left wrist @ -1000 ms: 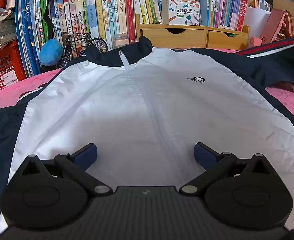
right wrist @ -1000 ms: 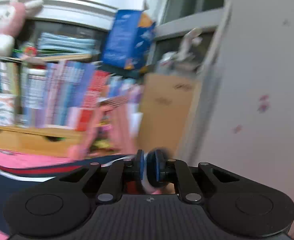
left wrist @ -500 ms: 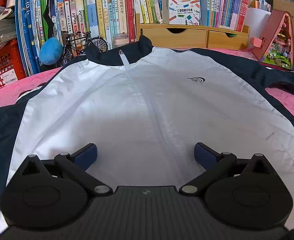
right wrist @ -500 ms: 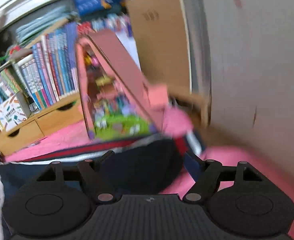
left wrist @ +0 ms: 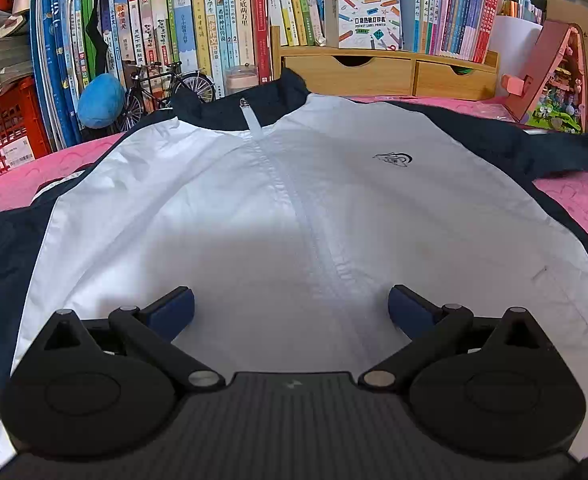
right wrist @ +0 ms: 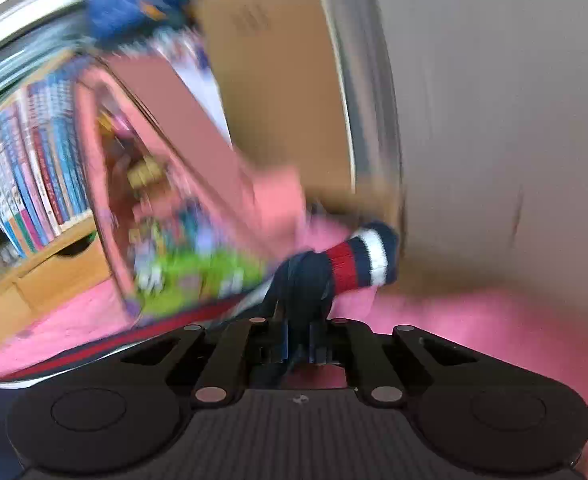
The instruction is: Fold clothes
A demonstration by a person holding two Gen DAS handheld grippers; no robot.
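Right gripper [right wrist: 300, 350]: you have it clenched on the navy sleeve [right wrist: 306, 280], the striped cuff [right wrist: 364, 260] just ahead, ready to carry inward.
Left gripper [left wrist: 291, 306]: released, you hover it over the jacket [left wrist: 294, 208], which lies flat, zipped, collar farthest ahead.

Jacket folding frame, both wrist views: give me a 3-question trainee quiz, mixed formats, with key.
1. True or false: the left gripper is shut on the jacket.
2. Multiple choice: the right gripper is clamped on A) a book B) the sleeve near its striped cuff C) nothing.
3. Fill in: the jacket lies zipped, front up, on a ___ cover.

Key: 1 false, it is open above the white front; 2 B; 3 pink.
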